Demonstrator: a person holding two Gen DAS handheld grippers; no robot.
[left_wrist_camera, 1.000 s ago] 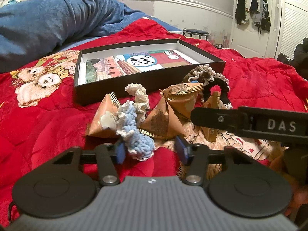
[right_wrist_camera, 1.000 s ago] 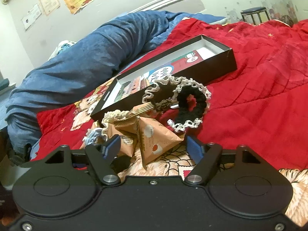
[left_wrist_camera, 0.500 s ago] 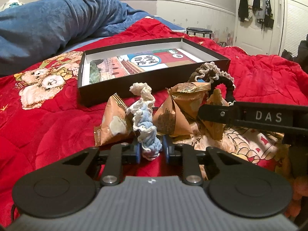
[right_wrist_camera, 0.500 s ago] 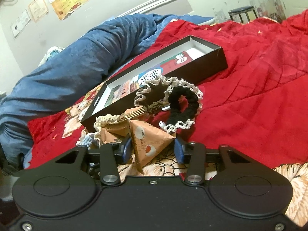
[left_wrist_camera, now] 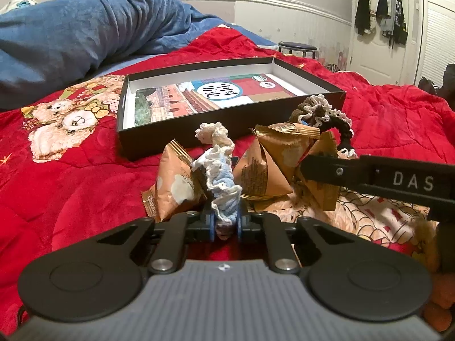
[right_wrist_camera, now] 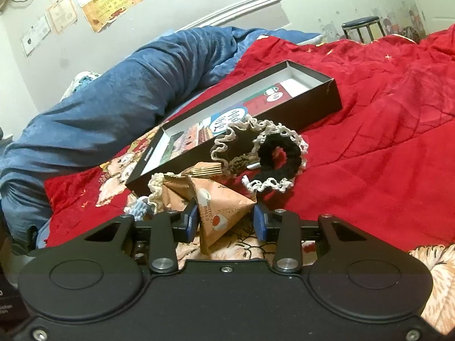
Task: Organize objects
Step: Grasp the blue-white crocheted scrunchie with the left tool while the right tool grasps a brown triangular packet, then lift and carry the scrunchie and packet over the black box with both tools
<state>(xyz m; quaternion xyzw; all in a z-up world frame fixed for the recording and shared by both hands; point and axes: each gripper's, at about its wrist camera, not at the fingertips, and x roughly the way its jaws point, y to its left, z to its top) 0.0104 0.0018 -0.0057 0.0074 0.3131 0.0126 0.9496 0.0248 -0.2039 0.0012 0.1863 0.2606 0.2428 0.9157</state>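
The shallow black cardboard box (left_wrist_camera: 227, 139) lies open on the red quilted bedspread (left_wrist_camera: 71, 187), its near wall just behind the heap of small things, its printed red, white and blue card insert (left_wrist_camera: 216, 96) flat on the bottom. To the left of the heap the bedspread runs bare toward the teddy-bear print (left_wrist_camera: 65, 119); to the right, past the box's right corner, there is wide red cloth as well. The rolled dark blue plush blanket (left_wrist_camera: 85, 31) closes off the far side behind the box. The left tongs (left_wrist_camera: 225, 225) are clamped on the lower end of the light blue and white crocheted scrunchie (left_wrist_camera: 220, 182), which stands up between the fingers; 1.0 s ago these fingers were spread wide on either side of it. The right tongs (right_wrist_camera: 226, 223) sit astride the brown pyramid-shaped snack packet printed with "BALLS" (right_wrist_camera: 220, 213), the left pad against it and the right pad at its tip, so a firm grip cannot be told; they were far wider apart 1.0 s ago. In the left wrist view the right tongs' black finger marked "DAS" (left_wrist_camera: 378, 180) crosses in front of the packets. Counted: 3 scrunchies, the blue one, a black one with a cream lace rim (right_wrist_camera: 280, 157) and a brown one with a cream rim (right_wrist_camera: 233, 145) beside it; about 4 brown packets, though overlap makes that uncertain; 1 box.
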